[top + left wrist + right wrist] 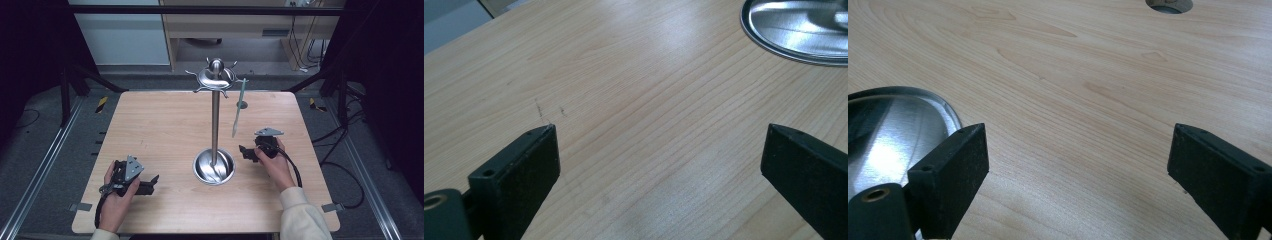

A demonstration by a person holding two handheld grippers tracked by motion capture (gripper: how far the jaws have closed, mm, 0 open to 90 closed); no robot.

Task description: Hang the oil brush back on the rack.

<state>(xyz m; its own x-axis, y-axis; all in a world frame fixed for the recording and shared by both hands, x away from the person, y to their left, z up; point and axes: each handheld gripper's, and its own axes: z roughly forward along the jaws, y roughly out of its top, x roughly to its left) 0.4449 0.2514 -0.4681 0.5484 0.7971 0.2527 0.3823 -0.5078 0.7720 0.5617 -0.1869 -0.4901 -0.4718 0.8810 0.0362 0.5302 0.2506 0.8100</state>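
From the high view, a tall polished steel stand (215,120) rises from a round dished steel base (214,167) near the middle of the pale wooden table (160,125); its top carries a ring of small curved hooks (216,77). One slim pale-green utensil (239,107) hangs from a hook on the right side, dangling free above the wood. A small round hole (241,104) sits in the table on the far side, right of the pole.

The left gripper view shows the base's rim (774,47) at far right and faint scratch marks on the wood (544,110) ahead of the jaws. The right gripper view shows the base's rim (943,107) at left and the hole (1169,5) at the far edge.

Counted: one stand, one hanging utensil, one hole, two grippers.

The left gripper (151,183), jaws spread wide and holding nothing, rests at the near left corner. The right gripper (248,152), jaws likewise spread and empty, lies just right of the base. Bare wood lies open across the far left; the table's edges drop to dark floor on all sides.
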